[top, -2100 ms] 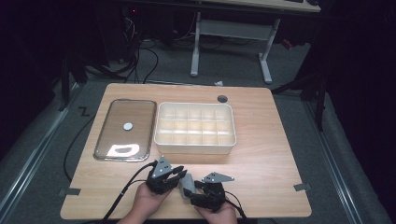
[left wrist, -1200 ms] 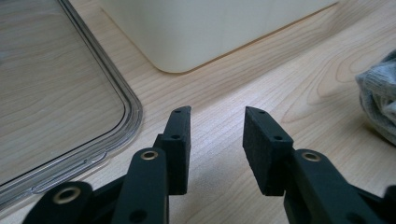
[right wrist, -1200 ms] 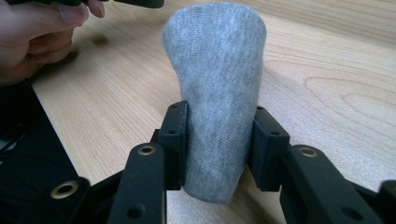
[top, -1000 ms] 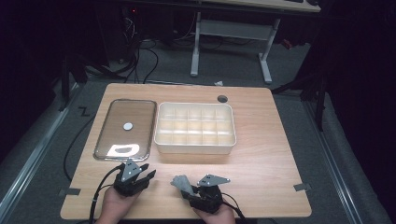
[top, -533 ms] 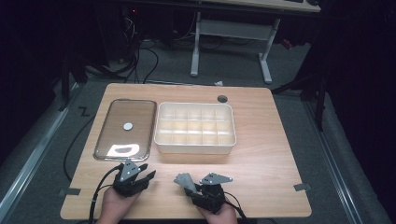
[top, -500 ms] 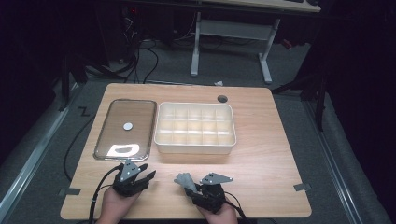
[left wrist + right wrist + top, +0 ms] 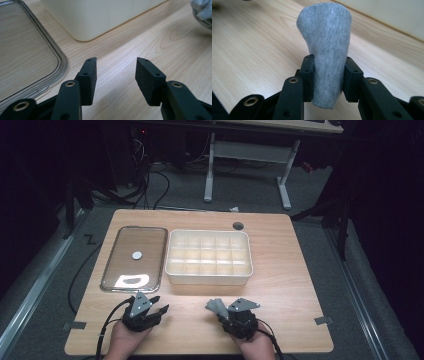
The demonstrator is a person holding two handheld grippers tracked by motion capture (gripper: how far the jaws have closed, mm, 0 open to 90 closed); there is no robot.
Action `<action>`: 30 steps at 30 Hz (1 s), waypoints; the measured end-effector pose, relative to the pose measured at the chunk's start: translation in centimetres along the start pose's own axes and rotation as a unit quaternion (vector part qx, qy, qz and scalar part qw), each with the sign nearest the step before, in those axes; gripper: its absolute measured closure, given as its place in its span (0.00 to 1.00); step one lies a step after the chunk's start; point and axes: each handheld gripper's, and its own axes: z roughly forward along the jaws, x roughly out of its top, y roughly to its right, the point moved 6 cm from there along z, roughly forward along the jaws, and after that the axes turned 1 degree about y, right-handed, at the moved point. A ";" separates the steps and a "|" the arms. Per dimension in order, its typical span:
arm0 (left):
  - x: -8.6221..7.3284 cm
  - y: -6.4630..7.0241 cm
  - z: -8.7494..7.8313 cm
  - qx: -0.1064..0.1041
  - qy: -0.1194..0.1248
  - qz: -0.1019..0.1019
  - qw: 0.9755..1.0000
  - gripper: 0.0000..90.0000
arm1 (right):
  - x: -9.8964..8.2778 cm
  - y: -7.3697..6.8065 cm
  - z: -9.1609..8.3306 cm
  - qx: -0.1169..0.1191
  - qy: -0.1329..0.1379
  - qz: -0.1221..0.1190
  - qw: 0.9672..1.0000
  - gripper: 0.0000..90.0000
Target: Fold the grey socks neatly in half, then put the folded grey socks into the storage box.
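Rolled grey sock (image 7: pixel 325 50) is clamped between the right gripper (image 7: pixel 329 75) jaws, near the bench (image 7: pixel 290 285) front edge, long axis running out past the jaws toward the compartment box (image 7: pixel 209 257). Risk: soft roll may slip or unroll. Left gripper (image 7: pixel 116 75) jaws apart, just opening, empty.

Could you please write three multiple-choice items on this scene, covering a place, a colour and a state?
1. Where does the clear lid lie?
A. left of the cream divided box
B. inside it
C. on top of it

2. What colour is the rolled cloth?
A. red
B. grey
C. green

3. How is the left gripper?
A. shut on the cloth
B. shut on the lid
C. open, holding nothing

Answers: 1 A, the high view shows them side by side on the table. 2 B, the right gripper clamps it in close view. 3 C, only bare wood lies between its jaws, which have just been opening.
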 end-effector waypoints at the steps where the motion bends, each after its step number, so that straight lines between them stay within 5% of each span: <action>1: 0.0 0.0 0.0 0.001 0.001 0.000 1.000 0.58 | 0.0 0.0 0.0 0.000 0.000 0.000 1.000 0.75; 5: 0.0 0.1 0.0 -0.002 0.003 0.002 1.000 0.56 | -0.1 1.1 -0.6 -0.018 -0.027 -0.018 0.999 0.75; 21: 0.4 0.0 0.1 -0.012 0.018 -0.007 1.000 0.52 | 0.1 5.1 -2.5 -0.024 -0.106 0.002 0.994 0.76; 30: 0.6 0.4 0.3 -0.015 0.022 -0.003 1.000 0.50 | 1.2 6.2 -3.7 -0.015 -0.112 0.008 0.994 0.75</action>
